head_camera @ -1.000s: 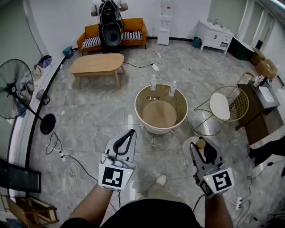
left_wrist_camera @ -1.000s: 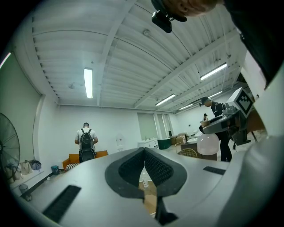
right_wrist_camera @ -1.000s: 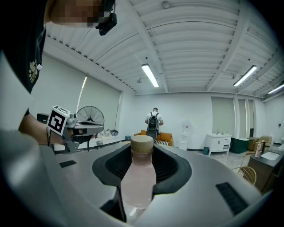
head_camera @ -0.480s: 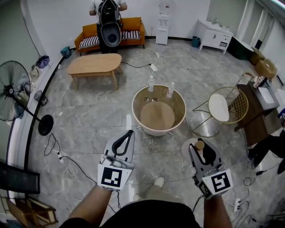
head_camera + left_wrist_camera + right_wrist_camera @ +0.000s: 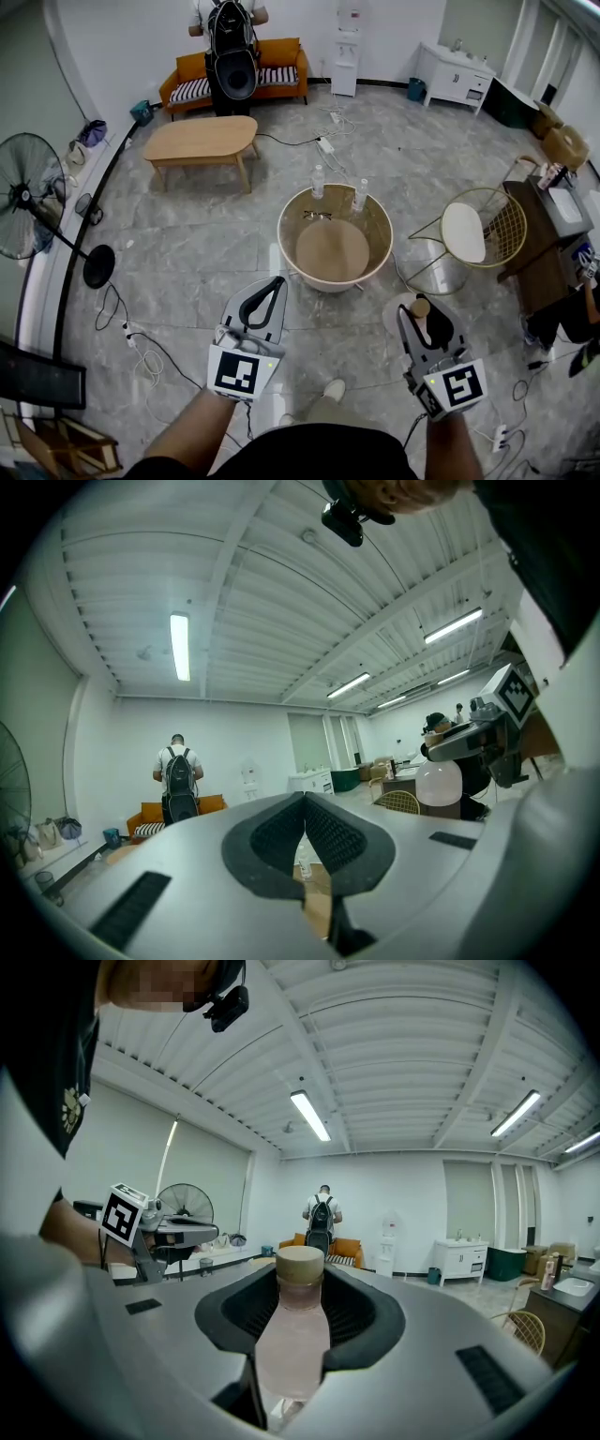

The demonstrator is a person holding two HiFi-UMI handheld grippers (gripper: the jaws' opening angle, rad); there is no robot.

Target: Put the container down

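A: Right gripper [image 5: 427, 321]?
B: Jaws clamped on the container [image 5: 298, 1335]. It is a pale, translucent bottle with a tan cap. They pinch it below the cap, which pokes up above them.
A: Where does the container sit?
B: In the air over the grey stone floor [image 5: 187, 244], on the near right side of the round tub-shaped table [image 5: 284, 234], apart from it.
A: Left gripper [image 5: 275, 281]?
B: Jaws meet at the tips, nothing between them. It is held left of the right one, at about the same height.
A: On the table?
B: Two water bottles [image 5: 319, 178] upright at the far rim, eyeglasses [image 5: 319, 216] just in front of them. A wire chair [image 5: 511, 220] stands right of the table.
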